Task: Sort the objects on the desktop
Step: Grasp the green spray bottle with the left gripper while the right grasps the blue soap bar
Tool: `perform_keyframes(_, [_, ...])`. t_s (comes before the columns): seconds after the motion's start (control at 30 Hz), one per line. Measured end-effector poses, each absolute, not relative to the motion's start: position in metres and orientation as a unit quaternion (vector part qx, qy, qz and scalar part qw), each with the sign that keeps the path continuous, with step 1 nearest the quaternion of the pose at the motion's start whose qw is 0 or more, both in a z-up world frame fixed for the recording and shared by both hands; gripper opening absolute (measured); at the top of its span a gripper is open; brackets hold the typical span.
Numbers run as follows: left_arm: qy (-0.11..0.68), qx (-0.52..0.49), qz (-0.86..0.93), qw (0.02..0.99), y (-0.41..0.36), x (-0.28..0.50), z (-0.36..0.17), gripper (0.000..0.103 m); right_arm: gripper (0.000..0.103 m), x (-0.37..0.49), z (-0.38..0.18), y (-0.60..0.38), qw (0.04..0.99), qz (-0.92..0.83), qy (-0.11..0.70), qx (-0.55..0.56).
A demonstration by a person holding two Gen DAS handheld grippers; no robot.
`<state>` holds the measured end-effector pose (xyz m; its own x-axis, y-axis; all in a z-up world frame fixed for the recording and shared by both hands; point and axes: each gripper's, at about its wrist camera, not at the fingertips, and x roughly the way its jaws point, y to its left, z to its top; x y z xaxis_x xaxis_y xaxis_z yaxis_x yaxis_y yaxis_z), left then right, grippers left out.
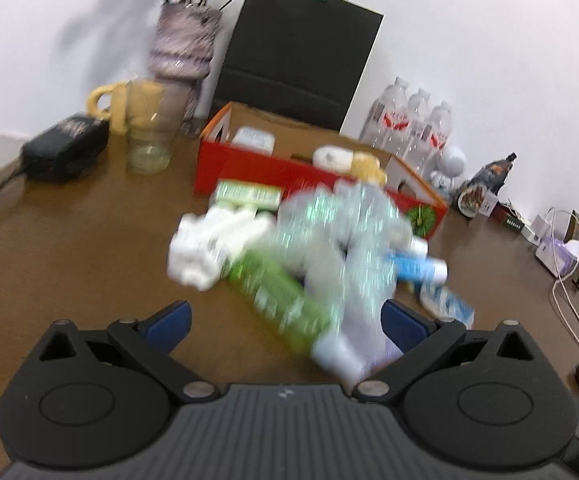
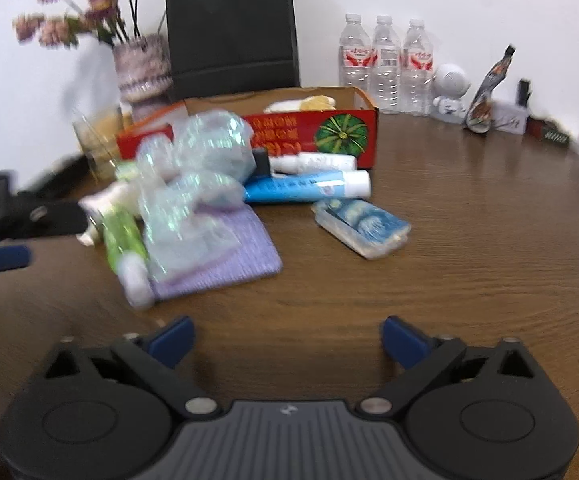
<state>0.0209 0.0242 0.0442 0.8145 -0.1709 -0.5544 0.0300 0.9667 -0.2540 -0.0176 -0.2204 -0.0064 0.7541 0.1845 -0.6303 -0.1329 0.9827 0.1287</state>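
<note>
A heap of small objects lies on the brown table in front of a red cardboard box. It holds a crumpled clear plastic bag, a green tube, a blue tube, a purple cloth, a blue patterned packet and white items. My left gripper is open, its jaws on either side of the green tube's near end. It also shows in the right wrist view. My right gripper is open and empty over bare table.
A black paper bag, a flower vase, a glass, a yellow mug and a black adapter stand behind the box. Three water bottles and a white figurine line the wall.
</note>
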Motion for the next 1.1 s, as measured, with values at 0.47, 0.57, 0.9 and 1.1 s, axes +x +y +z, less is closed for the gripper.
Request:
perform_keyframes(0.47, [0.348,-0.037,-0.036,0.936,-0.006,0.064,0.014,0.038,0.047,0.083,-0.009,-0.257,0.935,0.068,0.348,0.005])
perform_keyframes(0.57, [0.35,-0.02,-0.056,0.935,0.005,0.047,0.015,0.032,0.015,0.066,-0.009,-0.252,0.934,0.086,0.348,-0.002])
perform_keyframes(0.9, [0.354,-0.007,-0.07,0.933,0.026,-0.026,0.017,0.043,0.03,-0.032,0.004,-0.249,0.93,0.102,0.353,0.022])
perform_keyframes(1.1, [0.361,-0.005,-0.071,0.93,0.018,-0.008,0.015,0.046,0.038,-0.02,0.005,-0.251,0.936,0.082,0.343,0.02])
